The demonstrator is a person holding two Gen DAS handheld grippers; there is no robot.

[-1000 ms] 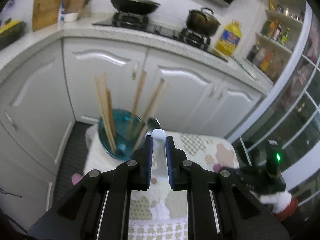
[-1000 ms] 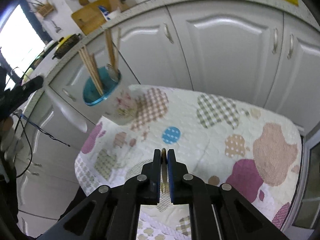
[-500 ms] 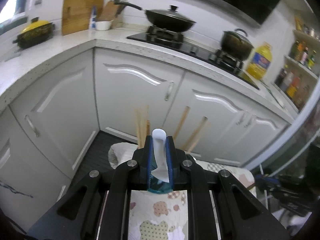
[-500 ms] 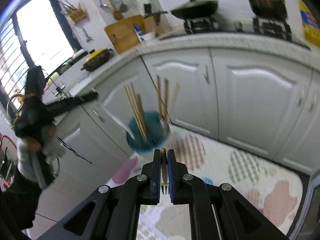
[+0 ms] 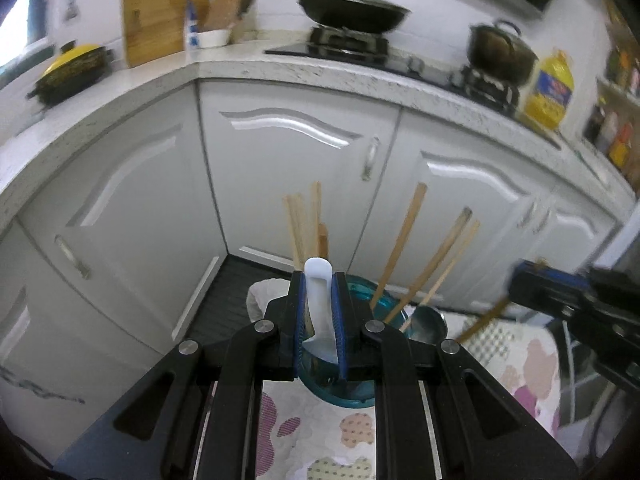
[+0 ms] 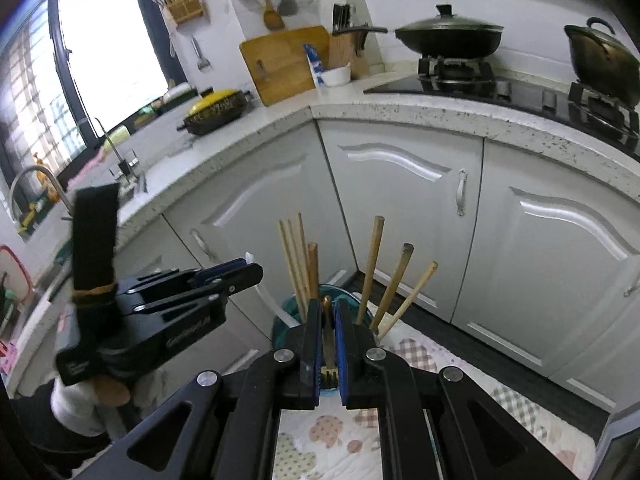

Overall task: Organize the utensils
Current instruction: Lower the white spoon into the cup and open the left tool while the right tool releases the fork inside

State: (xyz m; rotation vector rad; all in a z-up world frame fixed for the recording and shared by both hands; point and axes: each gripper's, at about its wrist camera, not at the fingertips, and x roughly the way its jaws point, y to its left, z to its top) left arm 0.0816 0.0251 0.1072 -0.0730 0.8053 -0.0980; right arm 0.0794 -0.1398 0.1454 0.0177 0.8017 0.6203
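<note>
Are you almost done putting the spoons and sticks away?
Nearly. Chopsticks and a metal spoon already stand in the teal holder. The left gripper holds a white spoon; the right gripper holds a fork. Both still need dropping in.

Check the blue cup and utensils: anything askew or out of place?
Nothing spilled. The chopsticks lean splayed in the cup, a spoon sits against its rim. Each tool holds one piece: left a white spoon, right a fork.
</note>
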